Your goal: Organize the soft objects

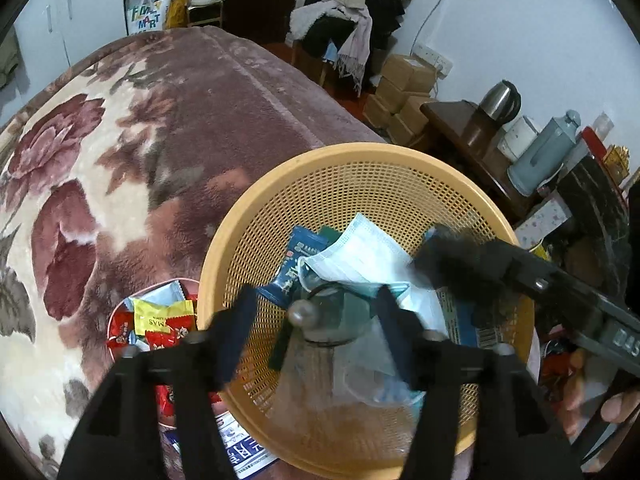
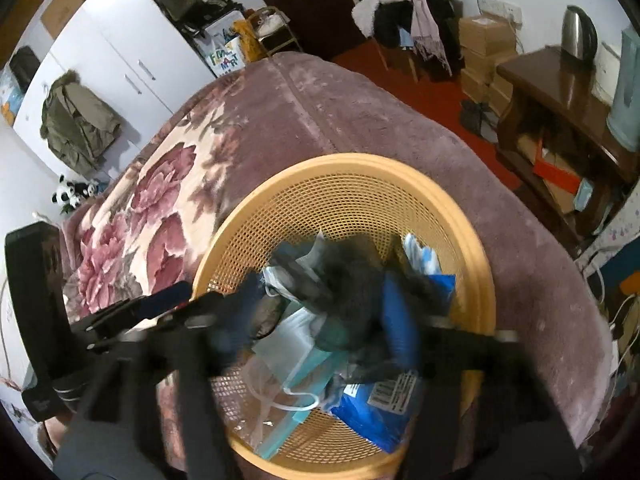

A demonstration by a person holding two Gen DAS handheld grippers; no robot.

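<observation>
Two hand-held grippers hang over one basket on the bed. The left hand-held gripper (image 1: pixel 316 320) has its jaws spread, with no pad pressing on anything; beneath the gap lie a small dark lidded item and clear film, too blurred to name. The right hand-held gripper (image 2: pixel 320 316) also stands wide open, and a dark fuzzy soft object (image 2: pixel 352 300) sits loosely between its fingers, smeared by blur, so whether a pad still touches it cannot be told. In the left wrist view this same dark fluffy mass (image 1: pixel 452 268) appears at the tip of the right tool, over the basket's right side. The basket (image 1: pixel 360 164) is round, orange and perforated, and sits near the bed's near right edge. Inside it are at least two pale blue face masks (image 1: pixel 360 252), one with its white ear loop trailing toward the near rim, one dark blue packet (image 1: pixel 296 264) with its long axis running from the near left toward the far right, and one blue barcoded pouch (image 2: pixel 372 408) against the near right wall. Just left of the basket, touching its rim, a round pink tin (image 1: pixel 160 320) holds several red and yellow sweet wrappers. The bed is covered by one floral blanket (image 1: pixel 120 160).
</observation>
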